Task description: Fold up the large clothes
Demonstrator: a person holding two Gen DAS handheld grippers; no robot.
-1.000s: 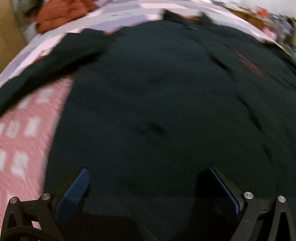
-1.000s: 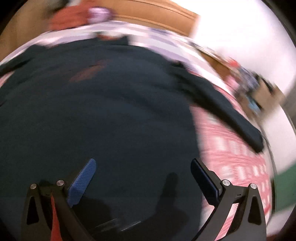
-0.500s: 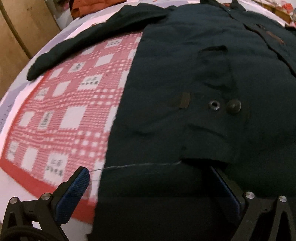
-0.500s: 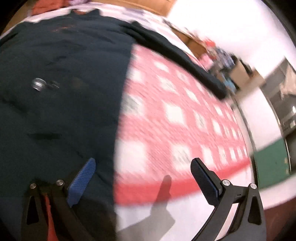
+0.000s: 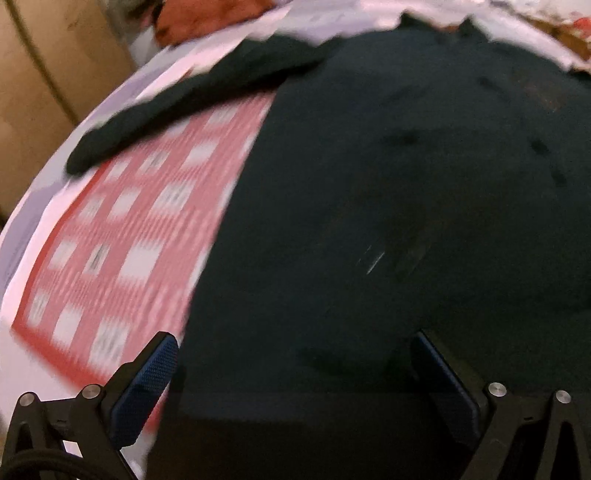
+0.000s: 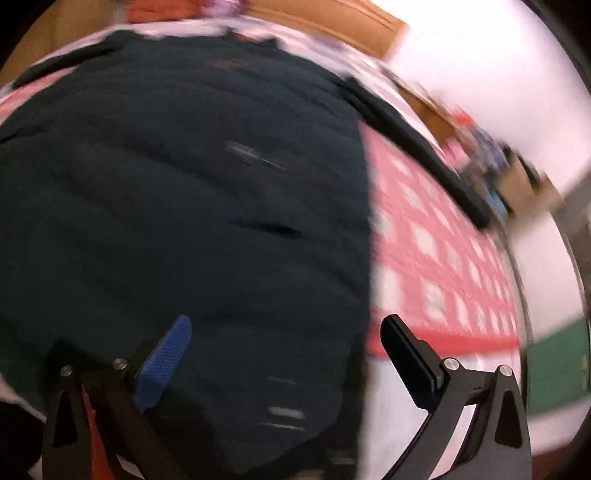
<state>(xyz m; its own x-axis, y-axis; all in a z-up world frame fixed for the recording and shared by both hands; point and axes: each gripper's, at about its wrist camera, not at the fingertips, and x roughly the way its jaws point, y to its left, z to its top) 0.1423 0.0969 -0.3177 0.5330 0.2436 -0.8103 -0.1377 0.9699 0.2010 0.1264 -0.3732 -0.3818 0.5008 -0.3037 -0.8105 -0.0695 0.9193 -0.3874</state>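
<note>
1. Holding both tools spread wide with nothing between the fingers: my left gripper (image 5: 295, 373) hangs over the near hem of the dark coat (image 5: 388, 221), and my right gripper (image 6: 288, 354) straddles the coat's right edge.
2. Half a second ago my left view looked down the coat's left edge with its snaps sharp; now it has swung back toward the body, and my right has swung back from the checks onto dark cloth.
3. I judge no fold is started: the coat lies flat on the red checked bedspread (image 5: 122, 236), left sleeve (image 5: 177, 110) and right sleeve (image 6: 417, 144) stretched outward.
4. Blur is heavy, so creases are uncertain.
5. No containers are visible; an orange garment (image 5: 207, 16) lies beyond the collar.
</note>
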